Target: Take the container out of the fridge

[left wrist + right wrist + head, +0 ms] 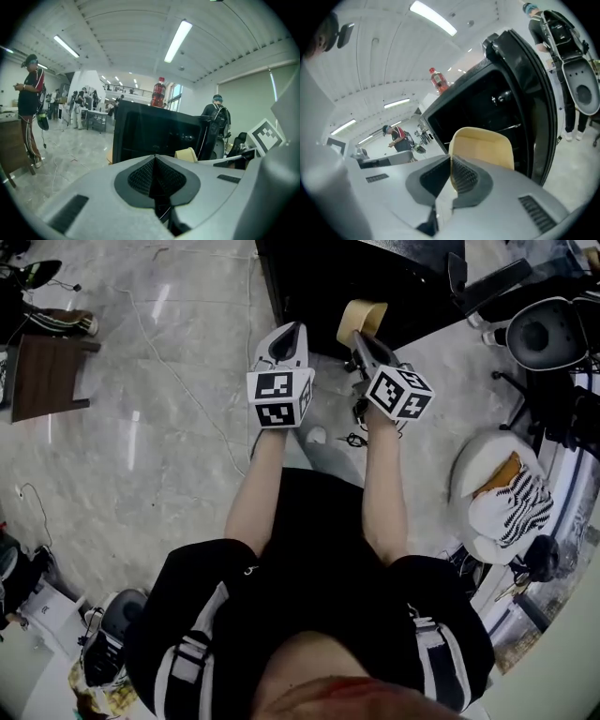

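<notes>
In the head view my right gripper (362,341) is shut on the rim of a cream-yellow container (360,319), held just outside the black fridge (356,273). The right gripper view shows the container's wall (483,146) pinched between the jaws of that gripper (452,174), with the dark fridge interior (487,110) and its open door (536,101) behind. My left gripper (286,337) is beside it on the left, shut and holding nothing. In the left gripper view its jaws (154,177) meet, facing the fridge (150,136), and the container (187,154) shows at the right.
A red bottle (160,93) stands on top of the fridge. A white seat with striped cloth (500,495) and a black chair (547,334) crowd the right. A wooden stool (42,376) stands far left. Cables run over the marble floor (169,427). People stand in the background.
</notes>
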